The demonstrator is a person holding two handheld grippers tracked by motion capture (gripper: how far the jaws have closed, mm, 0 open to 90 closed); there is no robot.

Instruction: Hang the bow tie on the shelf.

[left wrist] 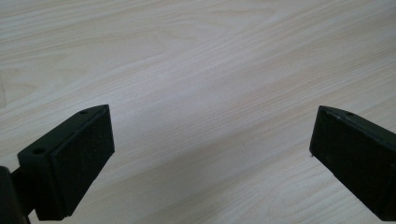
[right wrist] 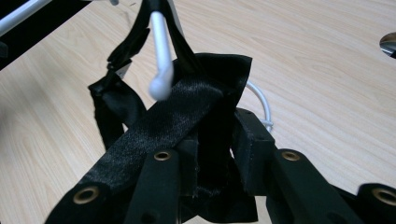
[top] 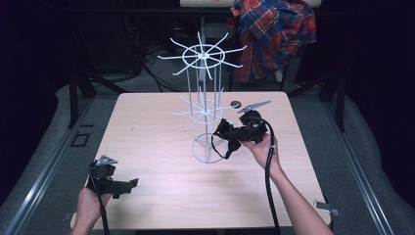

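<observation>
Beside the white wire rack [top: 203, 105] at mid-table, my right gripper [top: 230, 131] pinches the black satin ribbon [right wrist: 163, 121] just under a hook tip [right wrist: 161, 86] — hanging it is the step, I judge, calling for a small lift over that tip — while my left gripper [top: 122, 186], jaws spread and empty, waits at the near left.

Black satin ribbon [right wrist: 168, 116]; white wire rack [top: 204, 105]; pale wood-grain table [top: 156, 147]; red, blue, white plaid shirt [top: 274, 29]; 2 black grippers, left gripper [top: 128, 183], right gripper [top: 222, 128]; grey floor [top: 44, 147].
</observation>
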